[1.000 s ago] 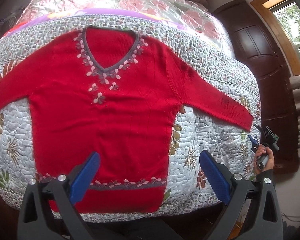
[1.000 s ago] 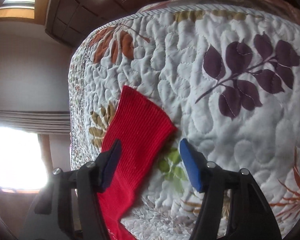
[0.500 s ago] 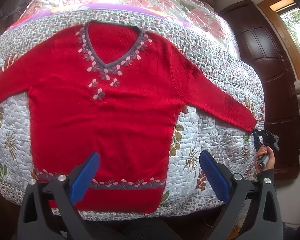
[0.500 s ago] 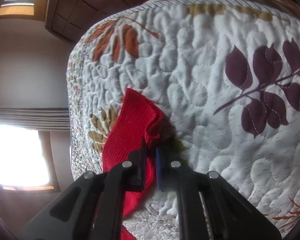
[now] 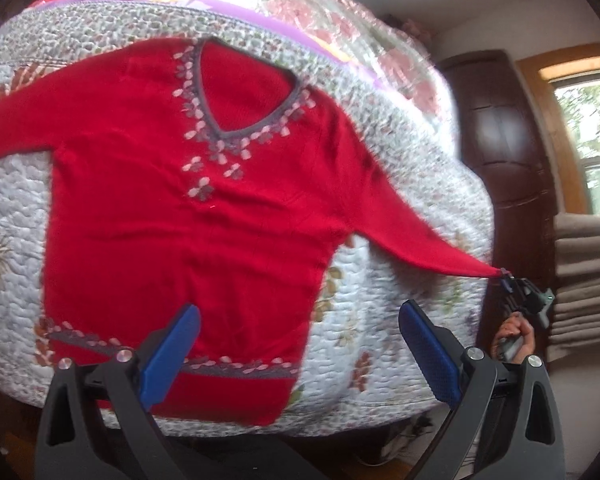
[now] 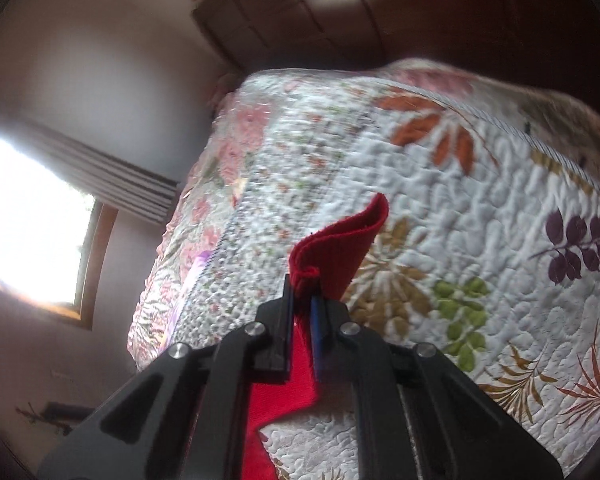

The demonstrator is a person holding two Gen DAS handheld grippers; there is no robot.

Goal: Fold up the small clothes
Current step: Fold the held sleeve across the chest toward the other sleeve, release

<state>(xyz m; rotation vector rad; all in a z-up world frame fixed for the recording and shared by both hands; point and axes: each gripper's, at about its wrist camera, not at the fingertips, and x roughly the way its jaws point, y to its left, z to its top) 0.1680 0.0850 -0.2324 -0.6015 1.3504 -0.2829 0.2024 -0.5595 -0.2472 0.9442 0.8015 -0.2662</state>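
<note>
We see a red knit sweater (image 5: pixel 188 216) lying flat, front up, on the bed's quilted floral bedspread (image 5: pixel 400 320), its puffy stitching printed with leaves. The V-neck and hem carry grey bands with pale petal embroidery. Our right gripper (image 6: pixel 302 300) is clenched on the ribbed sleeve cuff (image 6: pixel 340 240), lifting it off the quilt so the sleeve stretches taut to a point. Our left gripper (image 5: pixel 298 354) hovers released, blue pads spread wide, above the hem
</note>
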